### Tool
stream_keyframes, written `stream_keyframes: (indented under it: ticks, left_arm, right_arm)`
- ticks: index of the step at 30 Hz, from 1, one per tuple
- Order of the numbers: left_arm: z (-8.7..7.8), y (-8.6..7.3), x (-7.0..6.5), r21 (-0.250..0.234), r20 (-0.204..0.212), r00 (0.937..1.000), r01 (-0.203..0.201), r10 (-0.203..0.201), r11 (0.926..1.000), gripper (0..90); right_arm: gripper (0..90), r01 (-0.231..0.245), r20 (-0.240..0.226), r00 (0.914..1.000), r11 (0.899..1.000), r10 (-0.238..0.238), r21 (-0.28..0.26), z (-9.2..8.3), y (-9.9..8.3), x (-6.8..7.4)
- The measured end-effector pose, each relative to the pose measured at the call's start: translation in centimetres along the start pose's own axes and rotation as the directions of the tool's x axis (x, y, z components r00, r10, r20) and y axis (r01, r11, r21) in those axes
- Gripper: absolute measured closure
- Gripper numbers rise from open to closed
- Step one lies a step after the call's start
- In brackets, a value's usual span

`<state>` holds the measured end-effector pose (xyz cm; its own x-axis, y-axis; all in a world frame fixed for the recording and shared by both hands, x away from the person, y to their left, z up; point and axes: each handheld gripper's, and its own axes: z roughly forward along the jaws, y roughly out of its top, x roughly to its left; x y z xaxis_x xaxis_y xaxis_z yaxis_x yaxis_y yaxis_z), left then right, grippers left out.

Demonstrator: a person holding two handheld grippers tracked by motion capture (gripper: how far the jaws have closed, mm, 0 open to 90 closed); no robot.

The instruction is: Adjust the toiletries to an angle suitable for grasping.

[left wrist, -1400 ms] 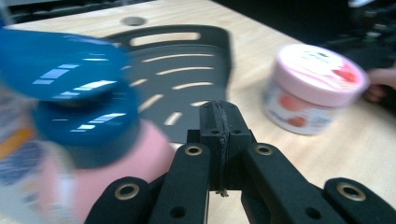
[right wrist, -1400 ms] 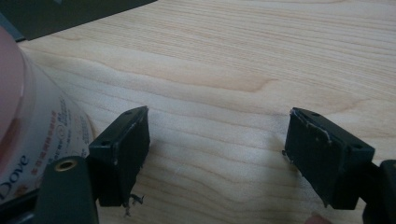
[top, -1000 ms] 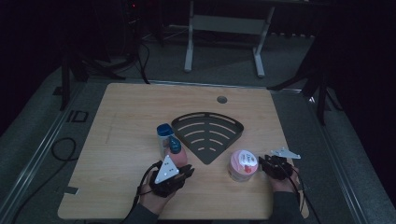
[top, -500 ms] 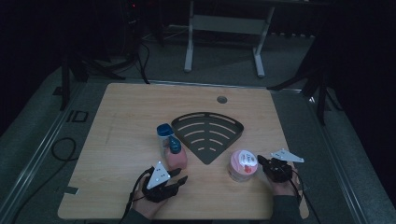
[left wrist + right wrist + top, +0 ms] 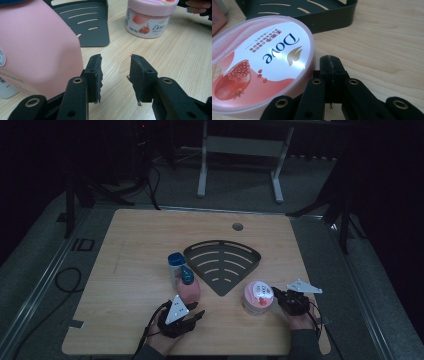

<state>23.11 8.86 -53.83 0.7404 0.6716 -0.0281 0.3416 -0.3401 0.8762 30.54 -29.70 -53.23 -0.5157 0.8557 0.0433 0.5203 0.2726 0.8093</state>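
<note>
A pink bottle (image 5: 189, 290) with a blue cap stands just ahead of my left gripper (image 5: 196, 310). In the left gripper view the bottle (image 5: 37, 45) is beside the left jaw, outside the gap. The left gripper (image 5: 116, 72) is open; its jaws have just been opening and nothing is between them. A pink Dove jar (image 5: 256, 297) stands at the table's front right. My right gripper (image 5: 276, 294) is close beside it on the right. In the right gripper view that gripper (image 5: 329, 62) is shut with nothing in it, next to the jar (image 5: 259, 65).
A black fan-shaped slotted rack (image 5: 222, 262) lies in the middle of the wooden table (image 5: 125, 245), behind both hands. A pale bottle with a blue cap (image 5: 175, 262) stands just behind the pink one. A small round hole (image 5: 237, 226) sits near the far edge.
My left gripper has drawn back a little from the pink bottle, so more of the bottle shows. The right hand has hardly shifted beside the jar.
</note>
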Motion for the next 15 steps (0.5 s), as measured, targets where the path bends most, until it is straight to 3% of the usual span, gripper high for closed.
stream_keyframes:
  ticks: [15]
  left_arm:
    - [0.9,0.2,-0.5,0.008,0.021,0.9997,-0.013,0.012,0.9999,60.8]
  right_arm:
    - [90.0,0.068,-0.081,0.9945,0.998,-0.067,0.002,1.1,0.6,2.6]
